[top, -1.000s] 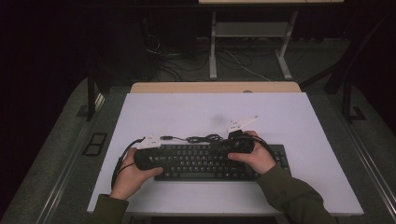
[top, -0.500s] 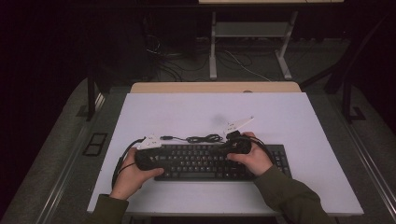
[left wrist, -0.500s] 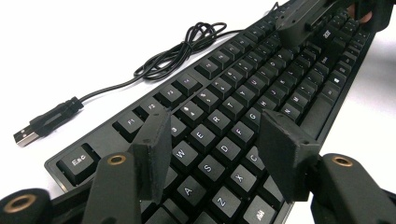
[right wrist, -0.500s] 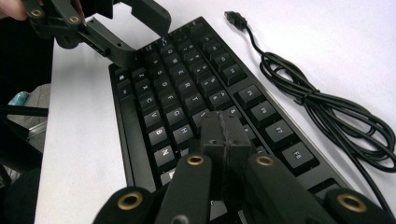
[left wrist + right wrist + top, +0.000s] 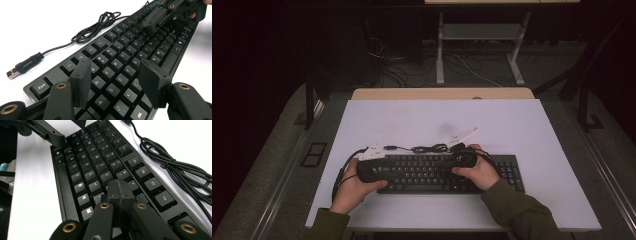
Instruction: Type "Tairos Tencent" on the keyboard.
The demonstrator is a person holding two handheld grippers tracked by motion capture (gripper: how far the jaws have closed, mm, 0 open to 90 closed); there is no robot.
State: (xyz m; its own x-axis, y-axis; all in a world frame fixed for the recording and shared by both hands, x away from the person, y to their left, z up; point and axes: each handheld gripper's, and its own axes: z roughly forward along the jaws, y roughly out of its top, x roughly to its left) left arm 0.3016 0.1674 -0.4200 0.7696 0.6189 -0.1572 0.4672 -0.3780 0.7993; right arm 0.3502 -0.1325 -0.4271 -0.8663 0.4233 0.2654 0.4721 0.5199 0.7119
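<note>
Our right tool (image 5: 119, 192) is closed, empty, over the keyboard (image 5: 432, 172); the left tool (image 5: 112, 80) stands open. Pressing obliquely, we risk hitting 2 keys beneath it.

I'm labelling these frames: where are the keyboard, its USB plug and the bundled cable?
keyboard (image 5: 117, 65), left gripper view, on the R key.
USB plug (image 5: 12, 74), left gripper view, on its metal end.
bundled cable (image 5: 172, 167), right gripper view, on the tied coil.

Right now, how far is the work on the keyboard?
Done: the keyboard lies flat, its USB cable unplugged. In hand: the right hand-held gripper is shut with its tip over the keys; the left hand-held gripper hovers open. Left: which keys remain, I cannot tell.
</note>
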